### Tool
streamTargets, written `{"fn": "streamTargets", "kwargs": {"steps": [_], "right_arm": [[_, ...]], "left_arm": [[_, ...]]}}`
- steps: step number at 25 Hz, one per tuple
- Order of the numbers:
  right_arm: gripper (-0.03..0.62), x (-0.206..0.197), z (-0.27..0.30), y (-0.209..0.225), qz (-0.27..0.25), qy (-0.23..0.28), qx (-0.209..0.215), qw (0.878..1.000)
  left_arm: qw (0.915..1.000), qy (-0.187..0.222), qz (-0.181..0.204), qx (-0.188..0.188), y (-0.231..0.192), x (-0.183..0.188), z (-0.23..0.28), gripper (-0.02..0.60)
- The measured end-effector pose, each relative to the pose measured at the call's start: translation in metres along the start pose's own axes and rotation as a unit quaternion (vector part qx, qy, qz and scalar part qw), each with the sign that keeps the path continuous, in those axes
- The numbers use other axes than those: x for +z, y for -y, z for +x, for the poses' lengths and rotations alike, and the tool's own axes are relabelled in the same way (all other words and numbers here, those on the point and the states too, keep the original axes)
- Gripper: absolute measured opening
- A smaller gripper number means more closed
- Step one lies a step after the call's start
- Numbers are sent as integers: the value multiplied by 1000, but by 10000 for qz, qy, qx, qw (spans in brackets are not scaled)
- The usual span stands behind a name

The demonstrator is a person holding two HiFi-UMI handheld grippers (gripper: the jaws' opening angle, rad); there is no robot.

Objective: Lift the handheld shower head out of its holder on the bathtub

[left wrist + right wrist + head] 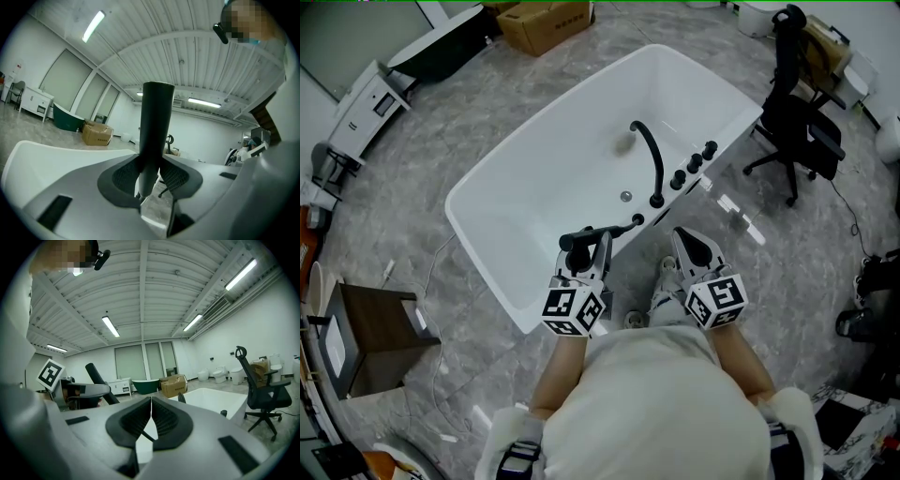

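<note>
A black handheld shower head [598, 233] hangs roughly level over the near rim of the white bathtub [497, 253]. My left gripper [589, 247] is shut on its handle. In the left gripper view the dark handle [155, 122] stands upright between the two pads, pinched at its lower end, where my left gripper [150, 180] grips it. Its far end lies close to the base of the black spout [652, 159]. My right gripper [687, 242] hovers beside the tub rim to the right, shut, with nothing in it. In its own view my right gripper [151, 411] has its pads touching, and the shower head [93, 373] shows at the left.
Three black knobs [694, 161] sit on the tub rim right of the spout. A black office chair [797, 112] stands at the tub's right end. A cardboard box [546, 23] lies beyond the tub, and a small wooden cabinet [380, 337] at the left.
</note>
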State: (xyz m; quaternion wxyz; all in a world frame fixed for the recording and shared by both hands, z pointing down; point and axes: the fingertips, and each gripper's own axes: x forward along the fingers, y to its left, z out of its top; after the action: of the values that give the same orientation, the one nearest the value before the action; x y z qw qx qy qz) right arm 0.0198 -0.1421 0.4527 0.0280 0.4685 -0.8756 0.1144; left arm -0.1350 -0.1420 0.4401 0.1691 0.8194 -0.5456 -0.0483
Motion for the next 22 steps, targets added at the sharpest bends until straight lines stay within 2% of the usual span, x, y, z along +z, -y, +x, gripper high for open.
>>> {"fn": "streamTargets", "kwargs": {"steps": [8,15,22], "right_arm": [[20,4,-9,-9,-63,85,5,9999],[20,8,-13,-13,-92,174,-5,9998],[20,11,-14,-18,-119,167,23,9998]], "left_arm": [[9980,632,-33,-15,0,48,-33,143],[9935,1116,-225,-34,-6,81,-59,143],[9851,1678,-362,-97,-11,122,-82,143]]}}
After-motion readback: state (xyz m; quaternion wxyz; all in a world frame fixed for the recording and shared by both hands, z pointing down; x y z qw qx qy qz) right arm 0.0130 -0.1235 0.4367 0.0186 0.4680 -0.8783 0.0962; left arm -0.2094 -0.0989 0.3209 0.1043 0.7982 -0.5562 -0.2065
